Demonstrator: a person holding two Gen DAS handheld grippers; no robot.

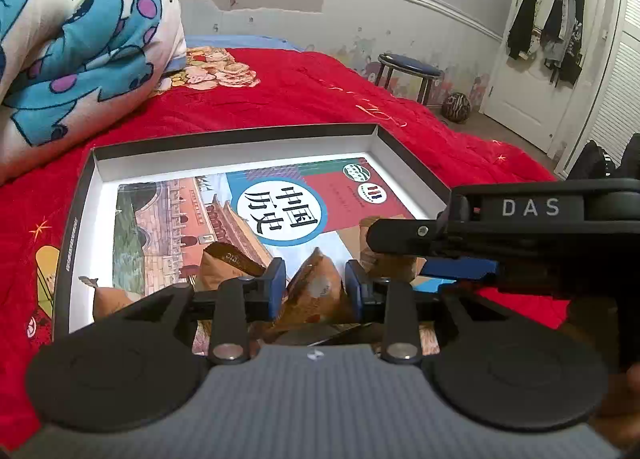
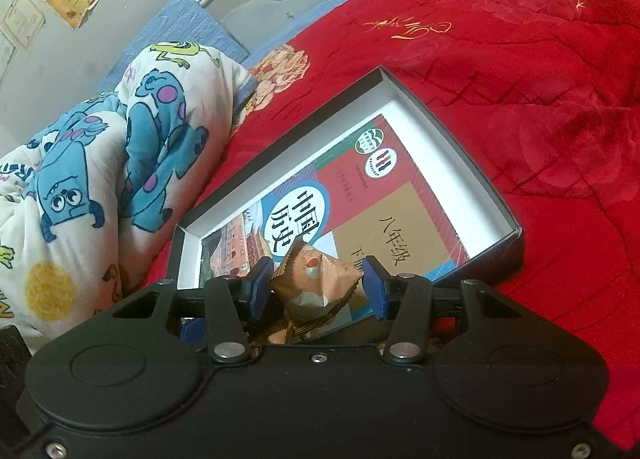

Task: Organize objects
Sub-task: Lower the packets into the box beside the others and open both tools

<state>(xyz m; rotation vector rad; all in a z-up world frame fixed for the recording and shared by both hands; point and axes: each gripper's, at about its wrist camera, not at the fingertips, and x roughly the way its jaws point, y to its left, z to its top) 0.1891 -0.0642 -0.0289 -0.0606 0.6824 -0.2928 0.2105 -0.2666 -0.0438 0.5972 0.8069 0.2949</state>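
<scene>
We hold one snack packet (image 1: 316, 291) between the left gripper (image 1: 316, 283) jaws, grip uncertain; another packet (image 2: 316, 283) is clamped in the right gripper (image 2: 318, 283). Both hover over the box (image 1: 412, 163) on the bed (image 1: 320, 99), textbook (image 1: 192, 227) and several packets already inside.

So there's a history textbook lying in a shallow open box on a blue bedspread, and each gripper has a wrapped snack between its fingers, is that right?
Not quite: the bedspread is red, not blue, as the right wrist view shows plainly. The rest holds: the history textbook lies in the shallow open box, and a wrapped snack sits between the fingers of the right gripper and of the left gripper.
</scene>
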